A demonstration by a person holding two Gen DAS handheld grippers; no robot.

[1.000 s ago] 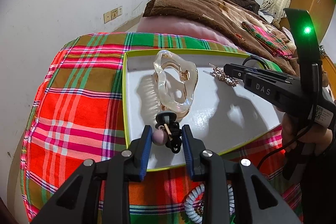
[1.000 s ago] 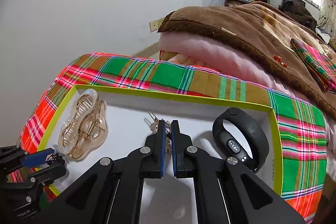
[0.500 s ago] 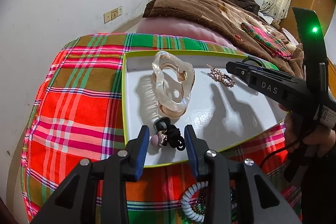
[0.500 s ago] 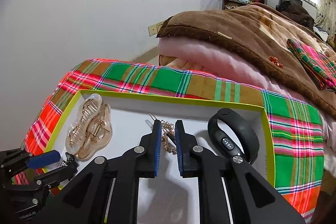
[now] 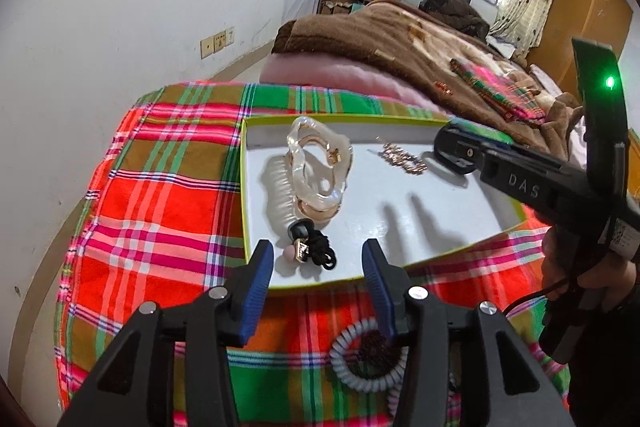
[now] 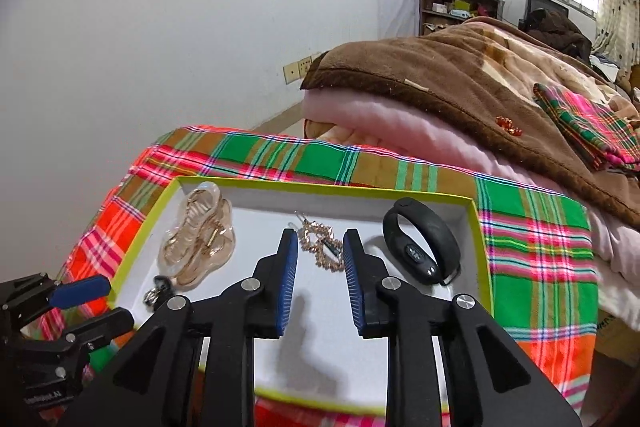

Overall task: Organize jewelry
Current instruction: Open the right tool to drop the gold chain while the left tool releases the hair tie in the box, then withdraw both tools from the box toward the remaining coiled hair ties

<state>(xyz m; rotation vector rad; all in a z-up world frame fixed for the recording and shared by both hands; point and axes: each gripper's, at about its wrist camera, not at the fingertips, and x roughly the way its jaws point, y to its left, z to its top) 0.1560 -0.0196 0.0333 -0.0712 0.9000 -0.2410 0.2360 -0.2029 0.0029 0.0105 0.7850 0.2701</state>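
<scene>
A white tray with a lime rim (image 5: 243, 187) (image 6: 482, 267) lies on the plaid cloth. In it lie a clear gold hair claw (image 5: 318, 171) (image 6: 198, 247), a gold sparkly hair clip (image 5: 402, 157) (image 6: 322, 247), a black fitness band (image 6: 420, 243) and a black hair tie with a pink bead (image 5: 310, 251) (image 6: 158, 291). My left gripper (image 5: 318, 267) is open and empty, just in front of the hair tie. My right gripper (image 6: 320, 259) is open and empty, above the tray, just short of the gold clip.
A white coiled hair tie (image 5: 366, 359) lies on the plaid cloth (image 5: 160, 195) in front of the tray, under my left gripper. Brown and pink blankets (image 6: 440, 99) are heaped behind the tray. A white wall stands at the left.
My left gripper opened, let go of the black hair tie in the tray's front corner and drew back. My right gripper opened, released the gold clip and pulled back.
</scene>
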